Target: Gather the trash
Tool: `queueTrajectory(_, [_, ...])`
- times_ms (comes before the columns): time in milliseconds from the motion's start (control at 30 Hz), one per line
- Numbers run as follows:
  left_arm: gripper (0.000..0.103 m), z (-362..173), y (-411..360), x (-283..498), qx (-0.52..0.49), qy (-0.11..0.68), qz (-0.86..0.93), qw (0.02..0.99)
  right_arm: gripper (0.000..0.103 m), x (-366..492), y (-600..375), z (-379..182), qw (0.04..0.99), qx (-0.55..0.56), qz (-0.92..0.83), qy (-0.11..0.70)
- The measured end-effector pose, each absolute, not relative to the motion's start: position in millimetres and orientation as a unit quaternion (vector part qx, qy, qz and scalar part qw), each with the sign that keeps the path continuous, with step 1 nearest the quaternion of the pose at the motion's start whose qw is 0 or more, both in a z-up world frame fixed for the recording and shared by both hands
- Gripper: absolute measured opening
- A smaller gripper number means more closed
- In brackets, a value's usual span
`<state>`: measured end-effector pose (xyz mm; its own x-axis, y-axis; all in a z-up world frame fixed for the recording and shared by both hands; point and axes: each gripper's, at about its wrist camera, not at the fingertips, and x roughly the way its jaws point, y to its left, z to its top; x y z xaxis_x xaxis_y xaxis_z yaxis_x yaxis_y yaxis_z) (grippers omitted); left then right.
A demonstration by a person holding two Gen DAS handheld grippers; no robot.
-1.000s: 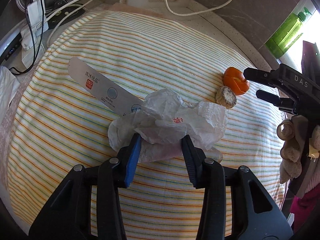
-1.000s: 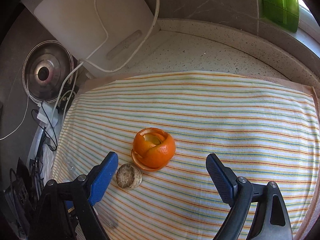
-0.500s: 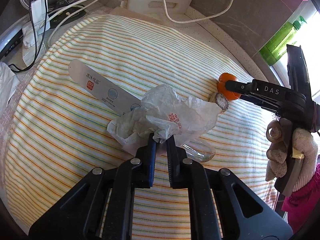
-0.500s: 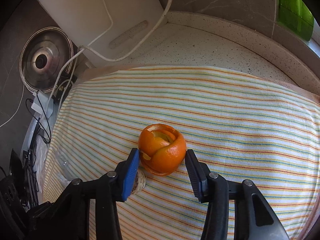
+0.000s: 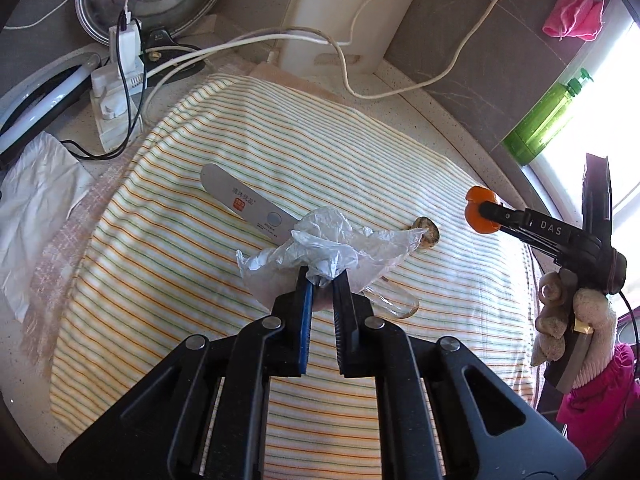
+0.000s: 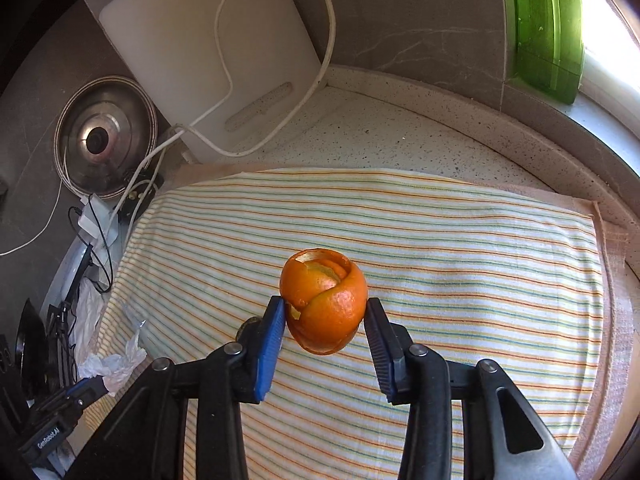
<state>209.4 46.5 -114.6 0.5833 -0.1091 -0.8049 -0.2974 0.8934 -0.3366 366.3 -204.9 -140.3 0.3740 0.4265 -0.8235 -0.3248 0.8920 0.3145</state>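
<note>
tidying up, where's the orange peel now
In the right wrist view, the orange peel sits centre frame between the closing right gripper, above the striped cloth.

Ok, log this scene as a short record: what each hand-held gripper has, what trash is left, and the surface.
left hand-held gripper: shut on the plastic bag, its far end draped over the brown lump
right hand-held gripper: jaws closing on the orange peel, pads touching it
trash left: brown lump, silver strip, clear plastic piece
surface: striped cloth
</note>
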Motion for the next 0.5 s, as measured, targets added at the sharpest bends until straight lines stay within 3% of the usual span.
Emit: queueTrajectory(500, [0.008, -91, 69, 140, -0.226, 0.435, 0.078, 0.868, 0.041, 291, -220, -106, 0.838, 0.044, 0.256, 0.480])
